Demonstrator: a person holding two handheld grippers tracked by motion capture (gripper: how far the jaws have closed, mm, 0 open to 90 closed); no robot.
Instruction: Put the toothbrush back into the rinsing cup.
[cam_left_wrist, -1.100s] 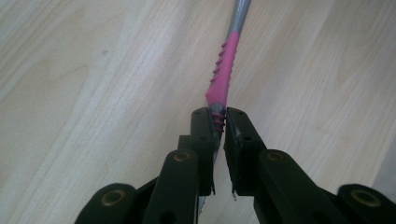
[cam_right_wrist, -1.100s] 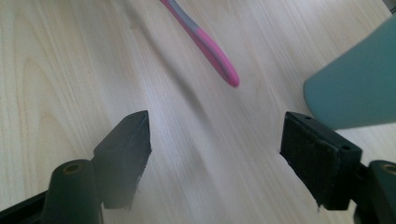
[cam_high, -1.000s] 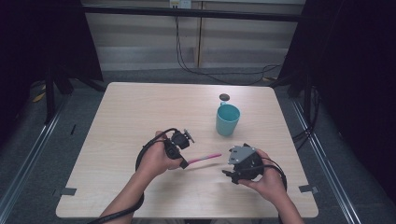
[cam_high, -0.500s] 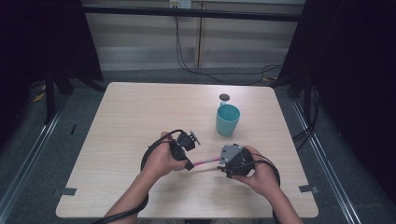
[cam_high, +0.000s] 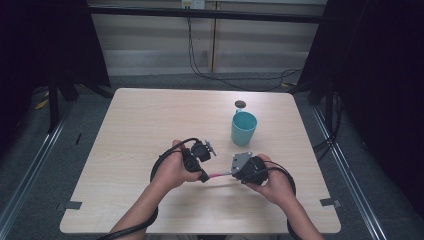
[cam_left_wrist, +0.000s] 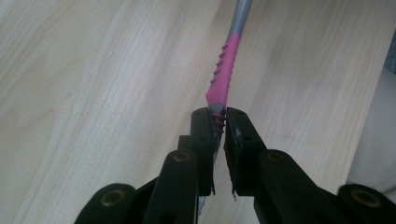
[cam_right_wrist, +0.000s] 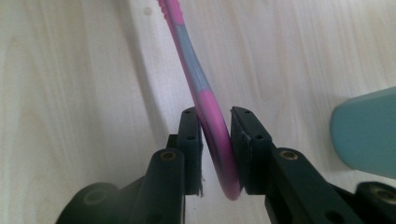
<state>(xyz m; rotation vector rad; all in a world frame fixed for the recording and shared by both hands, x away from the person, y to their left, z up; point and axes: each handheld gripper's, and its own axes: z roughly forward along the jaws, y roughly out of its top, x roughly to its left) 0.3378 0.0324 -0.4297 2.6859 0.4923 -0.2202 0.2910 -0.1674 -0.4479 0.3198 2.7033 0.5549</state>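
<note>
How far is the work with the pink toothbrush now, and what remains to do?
Done: the toothbrush is off the table, and the left gripper is shut on one end. In hand: the right gripper has just been closing on the other end, with the handle between its jaws and touching both pads. Left: probably passing it to the right gripper and putting it into the teal cup, which stands empty nearby.

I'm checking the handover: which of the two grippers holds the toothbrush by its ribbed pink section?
The left gripper does: its jaws pinch the toothbrush at the ribbed pink part. The right gripper has just been closing on the smooth curved pink end.
</note>
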